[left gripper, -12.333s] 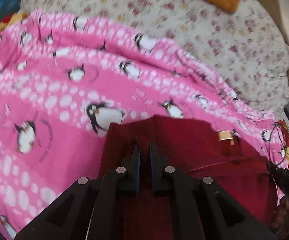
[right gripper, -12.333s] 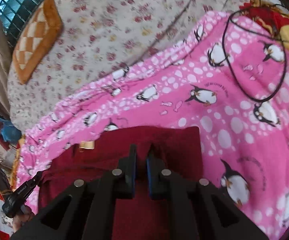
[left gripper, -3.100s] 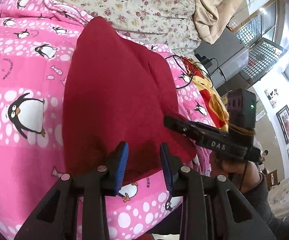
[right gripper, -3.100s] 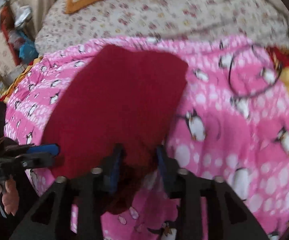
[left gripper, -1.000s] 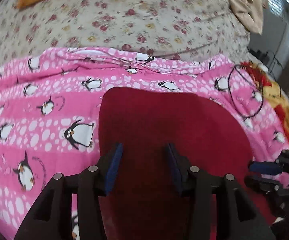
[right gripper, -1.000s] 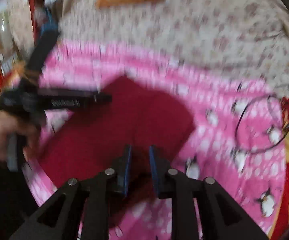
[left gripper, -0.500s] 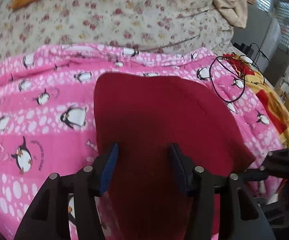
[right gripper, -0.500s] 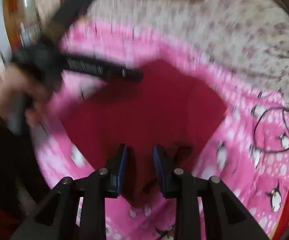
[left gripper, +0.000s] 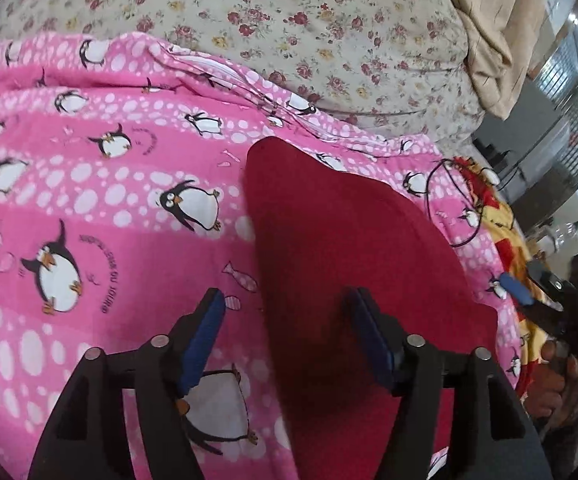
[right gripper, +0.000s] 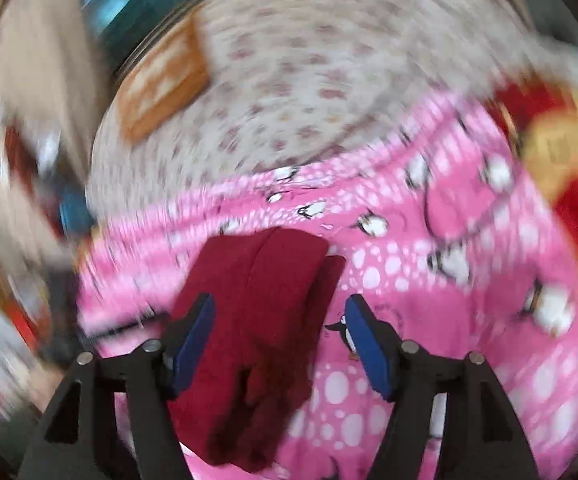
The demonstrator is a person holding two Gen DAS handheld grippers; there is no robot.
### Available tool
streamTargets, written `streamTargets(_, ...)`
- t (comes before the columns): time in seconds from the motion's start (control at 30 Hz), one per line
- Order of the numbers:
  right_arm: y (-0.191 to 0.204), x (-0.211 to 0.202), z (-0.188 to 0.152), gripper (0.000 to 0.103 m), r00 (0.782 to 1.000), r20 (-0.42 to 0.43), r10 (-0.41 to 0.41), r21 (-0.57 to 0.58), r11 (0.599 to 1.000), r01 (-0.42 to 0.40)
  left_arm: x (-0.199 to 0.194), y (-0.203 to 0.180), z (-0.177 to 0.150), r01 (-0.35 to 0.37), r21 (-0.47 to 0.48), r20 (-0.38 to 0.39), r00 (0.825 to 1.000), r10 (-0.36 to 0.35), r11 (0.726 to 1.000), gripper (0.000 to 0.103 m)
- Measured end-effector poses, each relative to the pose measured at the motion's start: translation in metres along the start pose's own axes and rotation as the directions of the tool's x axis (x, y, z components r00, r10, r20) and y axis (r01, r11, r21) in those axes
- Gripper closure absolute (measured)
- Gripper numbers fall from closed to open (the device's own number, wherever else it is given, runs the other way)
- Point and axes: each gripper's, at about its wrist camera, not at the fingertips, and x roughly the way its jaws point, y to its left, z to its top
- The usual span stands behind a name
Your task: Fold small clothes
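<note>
The pink bed cover with printed penguins [left gripper: 89, 208] is soft and wrinkled, so when you press on it the fold can shift. On it, near the front edge, lies the dark red folded cloth garment [left gripper: 341, 248]; its near end looks loose and bunched [right gripper: 249, 392], and it may fall open. Your left claw [left gripper: 285, 336] has just been opening and now stands spread over the garment's left edge, not pinching. Your right claw [right gripper: 279, 336] has also just been opening; it is spread, the garment between the pads, free.
</note>
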Motion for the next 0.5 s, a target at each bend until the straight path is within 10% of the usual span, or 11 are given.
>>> streamTargets(0.33,-0.009,0.088,-0.026,0.032,0.970,-0.230,0.076,0.100,0.993,-0.054,0.017,0.005,-0.005,0.236,0.054,-0.021,0.972,-0.235,0.970,0.038)
streamTargets(0.5,-0.003,0.106,-0.034,0.024,0.961,-0.259,0.094,0.056,0.995,-0.082,0.024,0.000,-0.010,0.242,0.101,0.000,0.970,-0.243,0.965,0.027)
